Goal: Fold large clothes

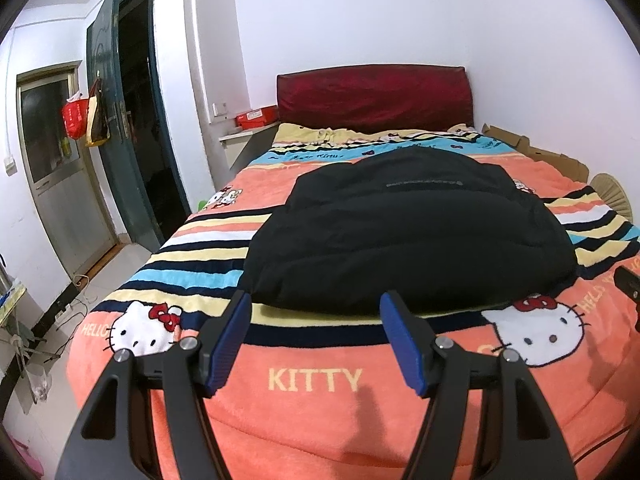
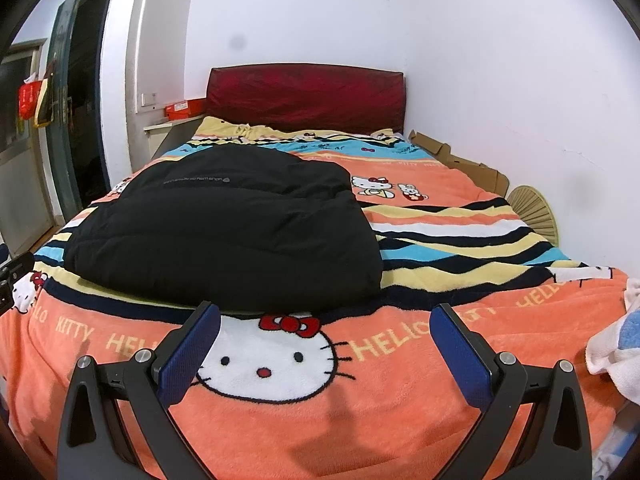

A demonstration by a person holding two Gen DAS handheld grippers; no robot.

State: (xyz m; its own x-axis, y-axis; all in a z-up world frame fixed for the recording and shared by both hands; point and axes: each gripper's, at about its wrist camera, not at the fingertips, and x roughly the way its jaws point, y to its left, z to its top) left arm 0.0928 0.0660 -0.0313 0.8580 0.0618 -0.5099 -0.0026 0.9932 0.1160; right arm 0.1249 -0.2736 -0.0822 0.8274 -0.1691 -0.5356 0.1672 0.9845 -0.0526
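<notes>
Black padded jacket laid on the bed, both grippers held short of it.

The quilted black jacket [image 1: 408, 232] was seen lying in a puffy heap across the striped Hello Kitty blanket [image 1: 312, 380], its near hem just beyond the fingers. The left gripper [image 1: 316, 344] and right gripper [image 2: 326, 354] were both spread wide and empty. The jacket was judged soft, bulky and light (its shell probably slippery), best pinched at the near hem corners.

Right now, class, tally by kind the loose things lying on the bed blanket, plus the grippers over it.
Black padded garment: 1
White towel-like cloth, at the right edge: 1
Straw fan, by the wall: 1
Cardboard piece, by the wall: 1
Grippers, both open: 2, left gripper and right gripper
Total: 6
</notes>
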